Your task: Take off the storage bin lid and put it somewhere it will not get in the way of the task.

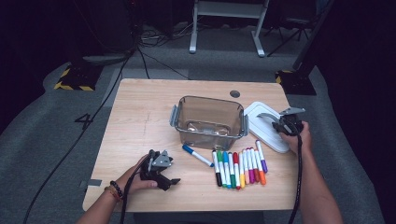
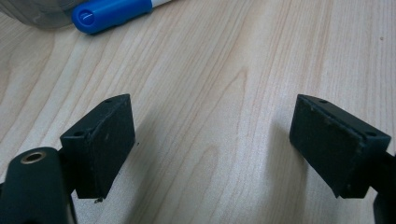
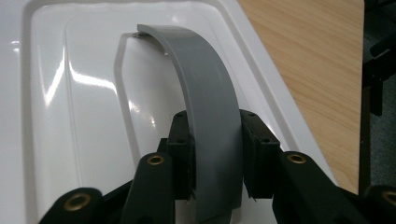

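My right gripper is shut on the curved grey handle of a white lid, which lies at the table's right side beside a clear empty container. In the right gripper view the pads press both sides of the handle over the lid. My left gripper rests low at the front left, jaws apart over bare wood, holding nothing. A blue-capped marker lies just beyond it, its cap at the top of the left gripper view.
Several coloured markers lie side by side in front of the container. A round hole sits near the table's far edge. Cables trail from both grippers off the front edge. Dark floor and stands surround the table.
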### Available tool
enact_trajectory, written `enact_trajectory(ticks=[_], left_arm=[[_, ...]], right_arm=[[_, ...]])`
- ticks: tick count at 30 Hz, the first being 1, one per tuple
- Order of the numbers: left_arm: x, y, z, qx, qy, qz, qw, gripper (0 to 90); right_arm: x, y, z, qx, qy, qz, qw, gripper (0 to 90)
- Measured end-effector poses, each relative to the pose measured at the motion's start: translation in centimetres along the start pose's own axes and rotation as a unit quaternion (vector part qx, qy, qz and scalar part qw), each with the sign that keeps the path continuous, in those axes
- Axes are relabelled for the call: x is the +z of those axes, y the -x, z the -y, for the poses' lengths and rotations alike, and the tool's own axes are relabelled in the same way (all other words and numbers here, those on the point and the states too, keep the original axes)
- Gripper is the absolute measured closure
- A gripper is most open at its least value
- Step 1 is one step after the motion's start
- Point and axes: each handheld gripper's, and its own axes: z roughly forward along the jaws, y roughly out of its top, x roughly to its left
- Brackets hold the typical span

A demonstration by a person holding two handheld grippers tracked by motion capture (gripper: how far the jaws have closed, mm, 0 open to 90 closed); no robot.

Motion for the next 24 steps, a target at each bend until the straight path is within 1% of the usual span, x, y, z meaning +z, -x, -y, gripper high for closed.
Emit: enact_trajectory(ticks=[1, 6, 7, 8, 9, 11, 13, 19, 20, 22, 24], left_arm=[[0.0, 0.0, 0.0, 0.0, 0.0, 0.0, 1.0, 14.6], [0.0, 0.1, 0.0, -0.002, 0.001, -0.001, 1.0, 14.7], [0.0, 0.1, 0.0, -0.002, 0.001, -0.001, 1.0, 14.7], [0.0, 0.1, 0.0, -0.002, 0.001, -0.001, 1.0, 14.7], [0.0, 0.1, 0.0, -0.002, 0.001, -0.001, 1.0, 14.7], [0.0, 0.1, 0.0, -0.002, 0.001, -0.001, 1.0, 14.7], [0.0, 0.1, 0.0, -0.002, 0.0, -0.001, 1.0, 14.7], [0.0, 0.1, 0.0, -0.002, 0.001, -0.001, 1.0, 14.6], [0.0, 0.1, 0.0, -0.002, 0.0, -0.001, 1.0, 14.6], [0.0, 0.1, 0.0, -0.002, 0.0, -0.001, 1.0, 14.6], [0.0, 0.1, 0.0, -0.002, 0.0, -0.001, 1.0, 14.7]], right_arm=[[0.1, -0.1, 0.1, -0.002, -0.004, -0.001, 1.0, 68.2], [0.1, -0.1, 0.2, 0.004, -0.001, -0.003, 1.0, 67.7], [0.1, 0.0, 0.3, 0.011, 0.001, -0.007, 0.9999, 65.0], [0.1, 0.0, 0.3, 0.011, 0.001, -0.007, 0.9999, 65.0], [0.1, 0.0, 0.3, 0.014, 0.001, -0.012, 0.9998, 62.5], [-0.1, 0.1, 0.3, 0.017, -0.001, -0.009, 0.9998, 56.9], [-0.3, 0.1, 0.4, 0.022, 0.0, -0.007, 0.9997, 53.8], [-2.5, 0.6, 0.0, 0.037, 0.033, -0.003, 0.9988, 44.1], [-2.9, 0.6, 0.0, 0.042, 0.04, -0.007, 0.9983, 43.2], [-3.6, 0.5, 0.0, 0.045, 0.048, -0.015, 0.9977, 42.1], [-4.4, 0.0, 0.0, 0.042, 0.058, -0.009, 0.9974, 41.0]])
